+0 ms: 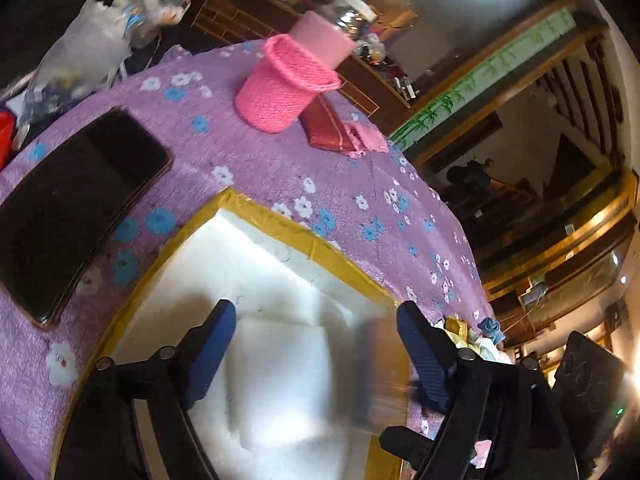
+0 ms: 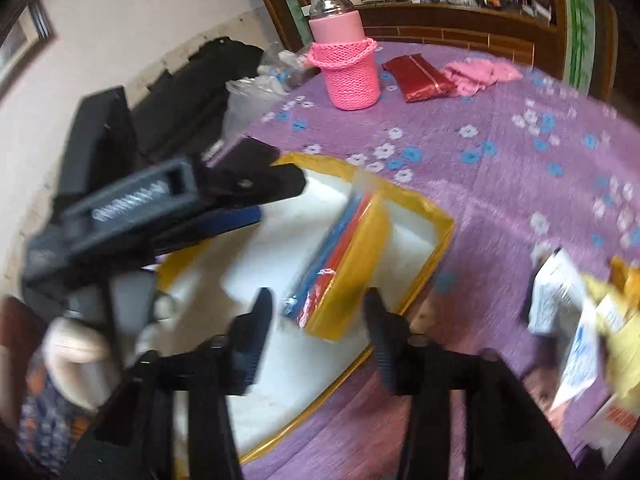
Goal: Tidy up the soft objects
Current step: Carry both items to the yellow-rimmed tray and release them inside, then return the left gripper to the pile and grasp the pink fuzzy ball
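Observation:
A gold-rimmed box [image 2: 436, 248] with white foam lining [image 1: 260, 276] lies on the purple flowered cloth. A clear packet of blue, red and yellow soft items [image 2: 340, 264] stands tilted inside it. My right gripper [image 2: 316, 332] is open just above the packet's near end. My left gripper [image 1: 316, 356] is open over the box's white lining; it shows in the right wrist view [image 2: 240, 200] at the box's left side. A blurred grey shape [image 1: 380, 368] sits by its right finger. A pink cloth [image 2: 480, 72] and a red pouch [image 2: 418, 78] lie at the far side.
A flask in a pink knitted sleeve [image 2: 348, 60] stands at the back. A black phone [image 1: 72, 204] lies left of the box. Loose packets and papers [image 2: 580, 320] lie at the right. Plastic bags [image 1: 88, 48] sit at the table's far left edge.

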A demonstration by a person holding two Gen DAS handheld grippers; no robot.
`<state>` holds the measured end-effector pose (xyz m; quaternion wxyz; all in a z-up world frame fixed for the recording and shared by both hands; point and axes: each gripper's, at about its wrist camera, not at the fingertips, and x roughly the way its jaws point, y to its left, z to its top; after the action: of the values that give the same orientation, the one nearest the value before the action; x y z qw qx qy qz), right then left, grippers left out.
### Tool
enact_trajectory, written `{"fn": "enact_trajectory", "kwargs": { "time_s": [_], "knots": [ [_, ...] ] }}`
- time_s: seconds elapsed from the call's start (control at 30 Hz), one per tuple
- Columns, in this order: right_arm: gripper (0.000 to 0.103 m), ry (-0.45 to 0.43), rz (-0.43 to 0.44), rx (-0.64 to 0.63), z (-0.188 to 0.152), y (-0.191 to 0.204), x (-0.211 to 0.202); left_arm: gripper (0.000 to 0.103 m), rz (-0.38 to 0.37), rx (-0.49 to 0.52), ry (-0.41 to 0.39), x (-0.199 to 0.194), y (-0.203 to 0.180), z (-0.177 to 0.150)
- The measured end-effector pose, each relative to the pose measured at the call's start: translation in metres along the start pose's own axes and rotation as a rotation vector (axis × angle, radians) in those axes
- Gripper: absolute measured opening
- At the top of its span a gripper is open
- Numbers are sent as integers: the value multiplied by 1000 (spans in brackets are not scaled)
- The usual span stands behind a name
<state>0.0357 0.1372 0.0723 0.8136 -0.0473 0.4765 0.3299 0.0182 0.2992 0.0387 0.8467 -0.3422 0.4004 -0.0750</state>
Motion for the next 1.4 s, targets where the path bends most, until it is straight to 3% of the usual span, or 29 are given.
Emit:
{"fn": "enact_trajectory", "kwargs": {
  "time_s": [0.07,0.27,0.37,0.43,0.5,0.7,0.83,0.93,0.97,1.0,1.07,1.13,1.27,1.4],
  "knots": [
    [73,-23,-29,-13,-2,2,-3,88,7,14,-4,-7,0,-3],
    [73,-106,-21,40,-2,-12,-32,89,63,34,-65,-29,3,-20],
    [74,-136,-10,64,-11,-18,-52,89,112,54,-45,-24,2,-31],
    [74,-152,-7,73,-21,-20,-66,89,134,37,9,-14,4,-40],
    [74,-161,-7,78,-30,-22,-78,90,134,3,30,-11,9,-46],
    [74,-227,-30,93,-68,-41,-137,91,107,43,46,-16,0,-66],
    [80,-308,-143,108,-94,-65,-183,90,65,79,-38,-40,-18,-69],
    [87,-401,-281,90,-117,-80,-221,91,75,212,-169,-76,-63,-78],
    [93,-433,-329,78,-124,-83,-232,92,73,262,-206,-86,-79,-83],
    [98,-485,-394,62,-134,-86,-244,99,67,322,-246,-96,-99,-91],
    [103,-559,-458,42,-146,-94,-256,103,18,413,-292,-105,-132,-107],
    [103,-584,-465,34,-152,-111,-257,103,-36,451,-225,-93,-152,-114],
    [103,-511,-470,195,-149,-176,-237,102,-9,377,0,-31,-169,-129],
    [103,-459,-470,337,-158,-238,-211,102,14,299,81,7,-171,-134]
  ]
}}
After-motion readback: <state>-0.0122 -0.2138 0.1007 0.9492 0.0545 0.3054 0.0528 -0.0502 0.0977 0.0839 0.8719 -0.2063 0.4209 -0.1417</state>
